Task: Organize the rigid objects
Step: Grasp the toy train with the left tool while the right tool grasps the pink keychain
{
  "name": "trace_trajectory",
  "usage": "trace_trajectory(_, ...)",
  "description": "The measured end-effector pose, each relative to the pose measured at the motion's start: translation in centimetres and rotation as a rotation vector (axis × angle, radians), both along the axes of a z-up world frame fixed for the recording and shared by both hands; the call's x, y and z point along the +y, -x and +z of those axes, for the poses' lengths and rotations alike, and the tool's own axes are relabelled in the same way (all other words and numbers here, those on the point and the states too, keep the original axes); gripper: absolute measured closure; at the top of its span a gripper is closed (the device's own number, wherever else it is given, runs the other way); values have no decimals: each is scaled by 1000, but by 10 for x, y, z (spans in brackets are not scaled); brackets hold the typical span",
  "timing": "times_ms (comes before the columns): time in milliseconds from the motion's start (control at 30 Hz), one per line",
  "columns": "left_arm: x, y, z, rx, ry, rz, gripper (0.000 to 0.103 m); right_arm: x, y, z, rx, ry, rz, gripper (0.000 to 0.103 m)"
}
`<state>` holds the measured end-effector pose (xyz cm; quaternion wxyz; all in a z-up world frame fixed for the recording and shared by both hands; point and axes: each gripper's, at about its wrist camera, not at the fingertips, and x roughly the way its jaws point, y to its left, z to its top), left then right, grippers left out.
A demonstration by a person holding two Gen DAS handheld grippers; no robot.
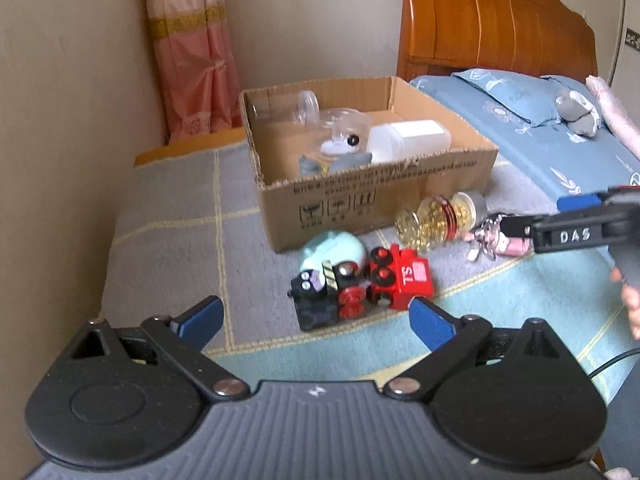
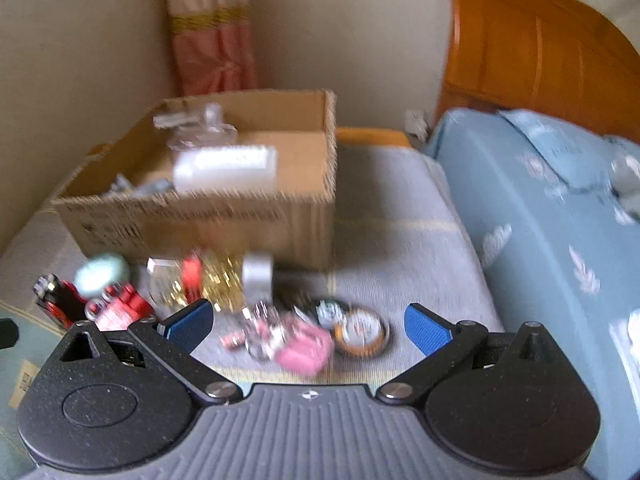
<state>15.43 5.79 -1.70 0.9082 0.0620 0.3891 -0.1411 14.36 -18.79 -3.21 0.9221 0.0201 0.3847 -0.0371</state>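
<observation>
Both tools are gaping wide, holding nothing: left tool is hovering just short of the toy trains, right tool over the pink trinket. Box is sitting beyond. Next likely calls for closing and lifting boxward.

A brown box sits on a grey rug crossed by yellow lines. Before it lie a red train, a black engine and a mint-green egg; the bedsheet is blue with white leaves.
</observation>
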Motion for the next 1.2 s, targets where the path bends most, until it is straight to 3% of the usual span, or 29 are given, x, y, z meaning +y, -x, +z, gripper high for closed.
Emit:
trace_trajectory(333, 1, -2, -12, 13, 5, 17, 4, -1, -17, -31, 22, -22, -93, 0)
trace_trajectory(533, -1, -5, -15, 11, -10, 19, 4, -14, -5, -37, 31, -48, -141, 0)
trace_trajectory(667, -3, -10, -19, 17, -8, 32, 4, -15, 6, -42, 30, 5, -147, 0)
trace_trajectory(900, -6, -14, -23, -20, -7, 74, 5, -20, 16, -45, -3, 13, -141, 0)
trace_trajectory(1000, -6, -20, -26, -21, 9, 94, 9, -19, 17, -46, -14, 16, -141, 0)
trace_trajectory(1133, -7, -25, -34, -5, 18, 108, 28, -20, 19, -46, -20, 17, -139, 0)
trace_trajectory(1200, -8, -27, -38, 15, 38, 112, 33, -20, 20, -46, -22, 17, -138, 0)
